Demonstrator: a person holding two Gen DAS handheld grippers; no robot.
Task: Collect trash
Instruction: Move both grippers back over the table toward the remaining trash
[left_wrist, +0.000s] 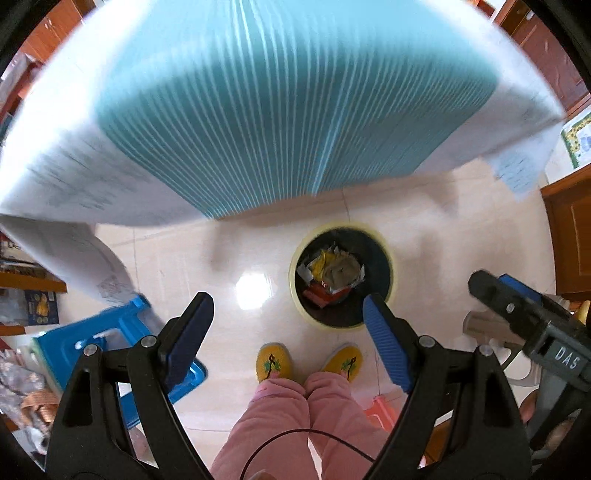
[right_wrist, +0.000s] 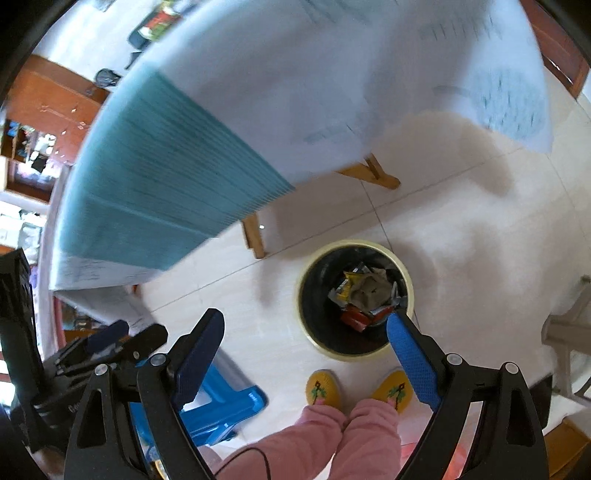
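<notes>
A round bin (left_wrist: 301, 295) with a pale yellow rim and black liner stands on the tiled floor; it also shows in the right wrist view (right_wrist: 306, 325). Crumpled wrappers and paper (left_wrist: 332, 275) lie inside it, also seen from the right wrist (right_wrist: 365, 295). My left gripper (left_wrist: 288, 317) is open and empty, held high above the floor beside the bin. My right gripper (right_wrist: 304, 328) is open and empty, above the bin's near edge. The right gripper also shows at the right of the left wrist view (left_wrist: 524, 314).
A table with a teal striped cloth (left_wrist: 258, 110) and white paper cover fills the upper view, on wooden legs (right_wrist: 255, 236). A blue plastic stool (left_wrist: 110, 332) lies left. The person's yellow slippers (left_wrist: 275, 362) and pink trousers are below. Wooden cabinets (left_wrist: 569, 236) stand at right.
</notes>
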